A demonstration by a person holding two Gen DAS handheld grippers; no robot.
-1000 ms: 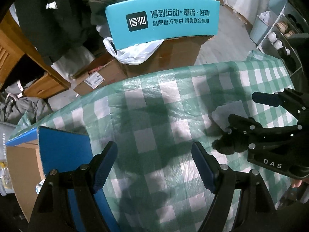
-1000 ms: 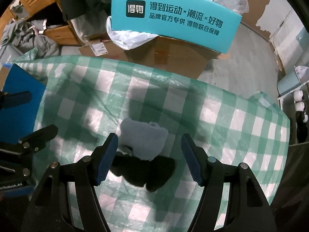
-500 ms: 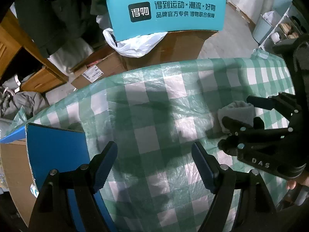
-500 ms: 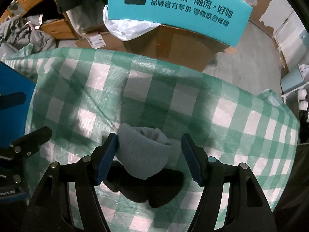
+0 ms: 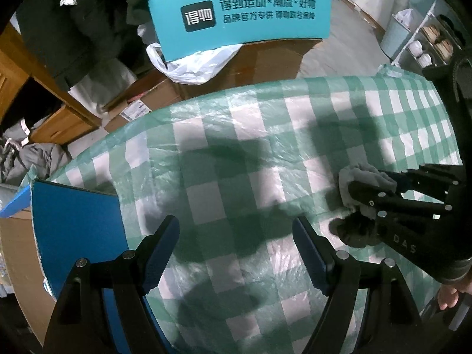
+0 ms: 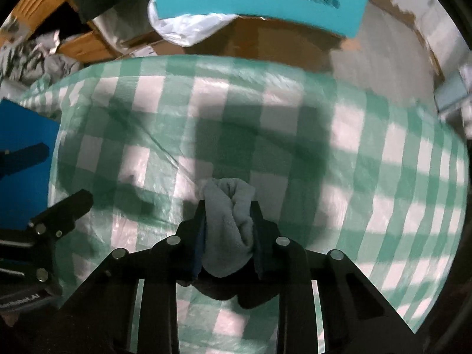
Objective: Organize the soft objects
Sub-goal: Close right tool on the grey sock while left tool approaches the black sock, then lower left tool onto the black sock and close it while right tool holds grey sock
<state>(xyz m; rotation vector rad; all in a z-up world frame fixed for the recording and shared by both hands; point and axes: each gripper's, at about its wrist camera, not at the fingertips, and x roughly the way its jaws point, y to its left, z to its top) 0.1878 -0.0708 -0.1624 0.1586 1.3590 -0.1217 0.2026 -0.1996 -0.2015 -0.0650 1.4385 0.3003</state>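
Grey sock (image 6: 228,227), rolled into a soft bundle with a darker, near-black part underneath, sits pinched between the fingers of my right gripper (image 6: 227,206). My jaws have just been closing on it, and both pads now press into the fabric from either side, bunching it upward. The bundle lies on a green-and-white checked tablecloth (image 6: 368,153) that covers the table, toward my near right side.

From my left wrist view, the same sock (image 5: 358,177) shows at the right edge, with my right gripper (image 5: 371,185) clamped over it, and a bit of my hand (image 5: 448,295) on its handle at the lower right. My left gripper (image 5: 236,246) hangs above bare cloth with its jaws standing wide apart and nothing between them.

A blue box (image 5: 76,224) with an open flap sits at the left edge of the table, just beside my left fingers. Beyond the far table edge stands a brown cardboard carton (image 5: 265,62), with a white plastic bag (image 5: 191,65) and a teal sign (image 5: 239,17) printed with dark characters on top. Dark clothing (image 5: 67,29) and wooden furniture (image 5: 56,124) fill the far left.
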